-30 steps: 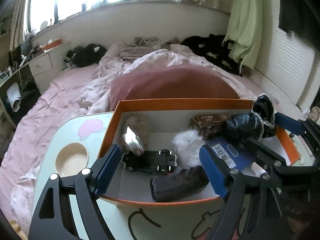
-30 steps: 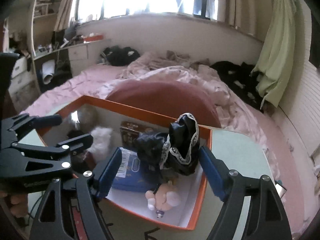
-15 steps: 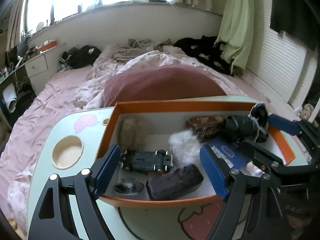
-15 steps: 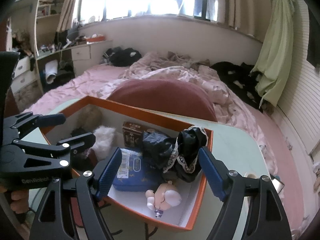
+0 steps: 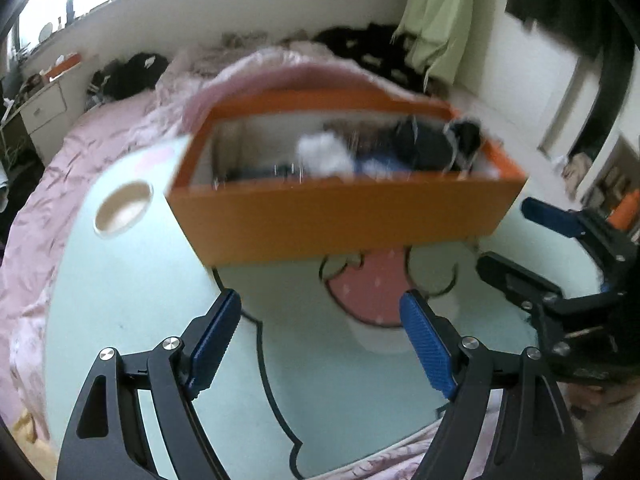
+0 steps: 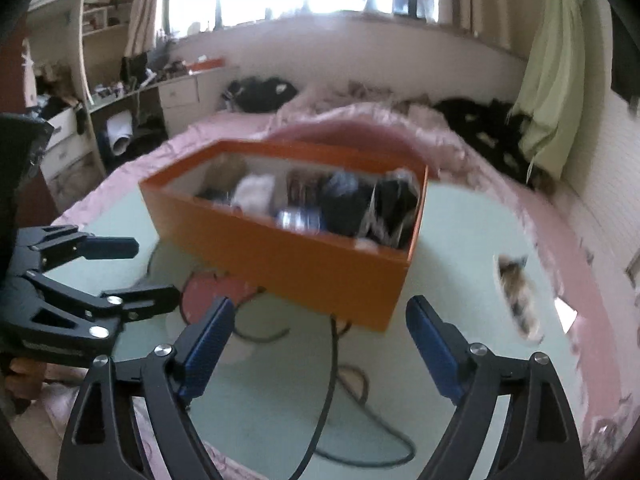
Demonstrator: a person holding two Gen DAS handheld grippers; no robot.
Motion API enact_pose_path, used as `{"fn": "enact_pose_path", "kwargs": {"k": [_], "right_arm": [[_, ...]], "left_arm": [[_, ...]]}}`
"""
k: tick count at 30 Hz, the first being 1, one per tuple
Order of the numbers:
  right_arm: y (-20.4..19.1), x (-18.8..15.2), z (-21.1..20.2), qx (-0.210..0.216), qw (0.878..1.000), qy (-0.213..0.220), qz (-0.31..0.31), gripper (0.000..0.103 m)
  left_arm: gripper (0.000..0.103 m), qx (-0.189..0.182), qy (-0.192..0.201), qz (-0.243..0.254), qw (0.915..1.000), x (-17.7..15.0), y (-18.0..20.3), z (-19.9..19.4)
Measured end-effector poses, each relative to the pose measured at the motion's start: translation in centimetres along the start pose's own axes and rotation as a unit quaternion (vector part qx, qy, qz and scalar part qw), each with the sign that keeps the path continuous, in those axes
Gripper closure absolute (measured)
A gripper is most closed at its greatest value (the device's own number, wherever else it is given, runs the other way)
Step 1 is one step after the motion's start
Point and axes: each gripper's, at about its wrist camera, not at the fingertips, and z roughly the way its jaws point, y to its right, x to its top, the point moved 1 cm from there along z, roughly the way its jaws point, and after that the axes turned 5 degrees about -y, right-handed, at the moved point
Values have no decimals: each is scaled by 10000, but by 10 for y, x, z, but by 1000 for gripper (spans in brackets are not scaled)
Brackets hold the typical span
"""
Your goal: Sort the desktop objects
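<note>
An orange box (image 5: 344,220) stands on the pale green table (image 5: 132,300), filled with a white furry thing (image 5: 324,154), dark cloth (image 5: 424,144) and other blurred items. It also shows in the right wrist view (image 6: 304,256). My left gripper (image 5: 324,340) is open and empty, low over the table in front of the box. My right gripper (image 6: 320,348) is open and empty, also in front of the box. Each gripper shows in the other's view: the right one (image 5: 520,236) and the left one (image 6: 140,272).
The table has a round cup recess (image 5: 124,208) at left and a strawberry drawing (image 5: 372,288) in front of the box. A small furry object (image 6: 516,296) lies at the table's right side. A pink bed (image 6: 360,128) lies behind the table.
Both grippers have pulled back from over the box and dropped lower, so the box's front wall now shows. Both views are motion-blurred.
</note>
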Motion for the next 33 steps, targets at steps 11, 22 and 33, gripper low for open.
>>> {"fn": "enact_pose_path", "kwargs": {"k": [11,22,33], "right_arm": [[4,-21,28,-265,9985,-433,226,0],[4,-20,26,-266,9985,-417,213,0],[4,-20,26,-265,9986,-419,207,0]], "left_arm": [[0,264,-160,-179,9994,-3,-7,22],[0,259,-140,-178,9994,-7,-8,19],[0,263,-131,-180,9994,-5,-5,17]]}}
